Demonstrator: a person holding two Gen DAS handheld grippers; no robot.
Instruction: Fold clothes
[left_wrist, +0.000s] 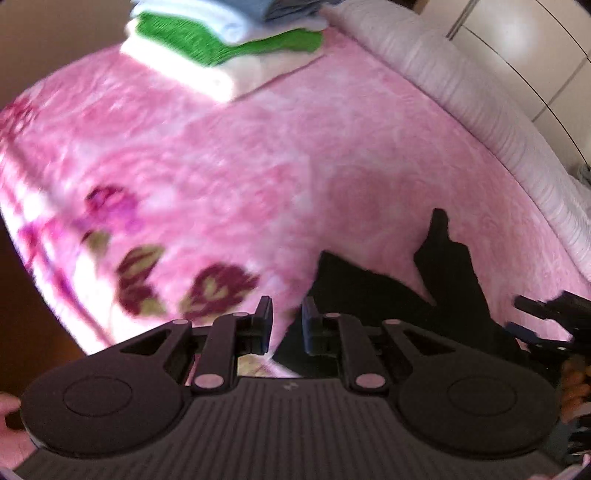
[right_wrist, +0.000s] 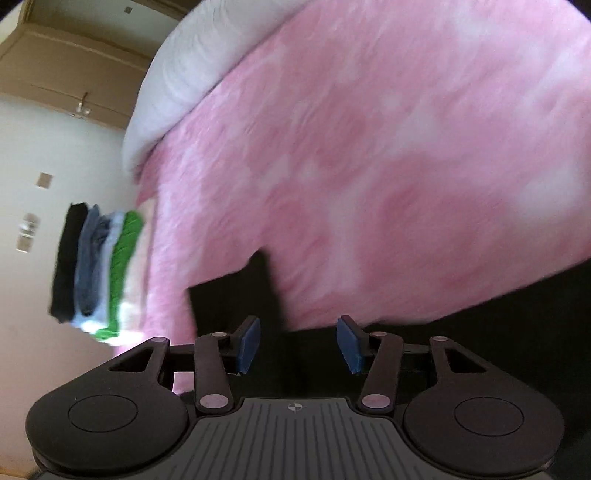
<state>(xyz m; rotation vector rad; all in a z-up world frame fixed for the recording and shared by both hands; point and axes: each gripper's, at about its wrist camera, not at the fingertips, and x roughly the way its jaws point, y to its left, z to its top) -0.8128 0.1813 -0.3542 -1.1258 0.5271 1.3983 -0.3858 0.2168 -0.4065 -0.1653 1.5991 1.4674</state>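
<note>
Both tongs, left (left_wrist: 287, 325) and right (right_wrist: 298, 343), gape empty over black garment (left_wrist: 369, 291); next, grab its edge, with stack (left_wrist: 221, 48) far off.

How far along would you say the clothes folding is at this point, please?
Done: a neat stack of folded clothes, with white, green, pale blue, grey-blue and black layers, sits on the pink fleece blanket. In hand: nothing; the left gripper and right gripper both show a gap with nothing pinched. Left: the black garment lying unfolded beneath them.
</note>
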